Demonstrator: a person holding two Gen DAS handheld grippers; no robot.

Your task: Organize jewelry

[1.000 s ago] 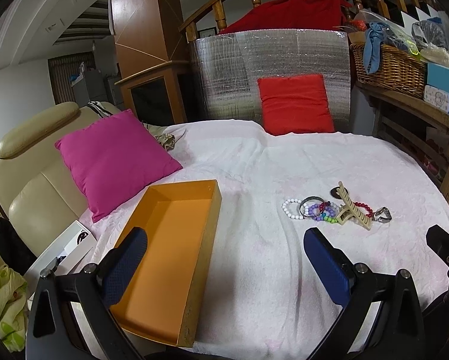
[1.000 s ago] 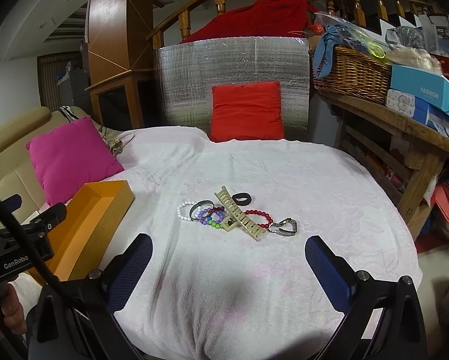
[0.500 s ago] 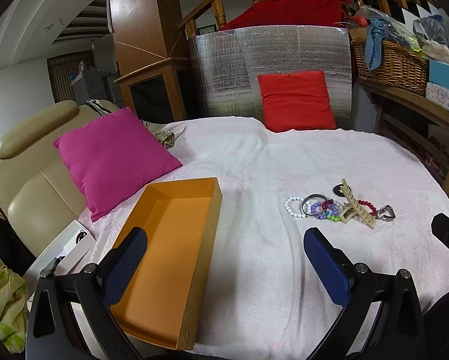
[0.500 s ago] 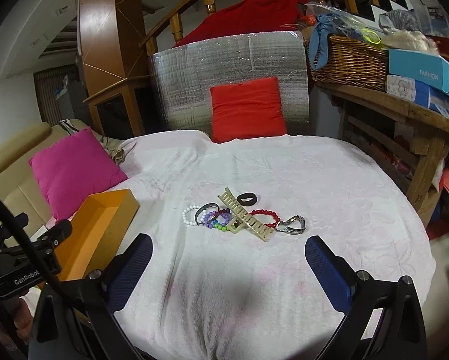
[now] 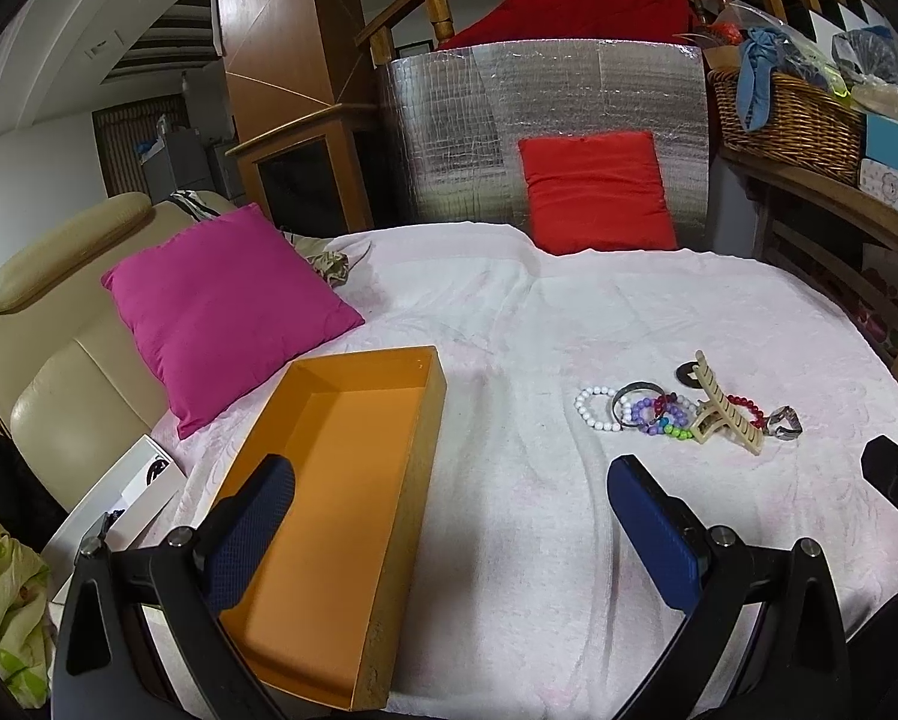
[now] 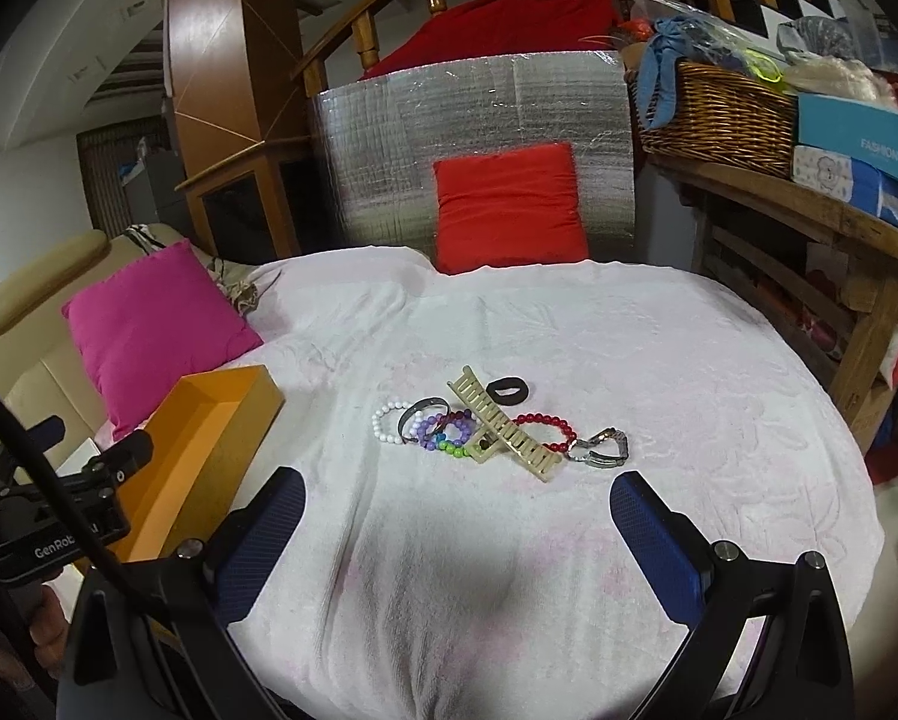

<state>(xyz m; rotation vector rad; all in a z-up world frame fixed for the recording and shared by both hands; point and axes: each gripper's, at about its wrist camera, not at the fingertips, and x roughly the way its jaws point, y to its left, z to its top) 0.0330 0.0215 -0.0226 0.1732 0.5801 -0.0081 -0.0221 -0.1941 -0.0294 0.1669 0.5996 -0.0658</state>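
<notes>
Both the left gripper and right gripper stand with jaws wide and hold nothing. The clustered bead bracelets and beige hair claw lie ahead of the right jaws. The empty orange cardboard box sits beneath the left jaws, probably positioned to receive items.

Soft indoor light, sharp in the middle, bent and dark at the edges.

Both pictures are round fisheye views, with black corners and straight lines that curve near the rim. The pale pink fluffy blanket is bright and evenly lit. A soft grey shadow lies on it at 6 o'clock in the right wrist view. The shiny silver foil board at 12 o'clock gives back a dull glare. The room at 9 o'clock is dim. The orange cardboard box looks sharp.
</notes>
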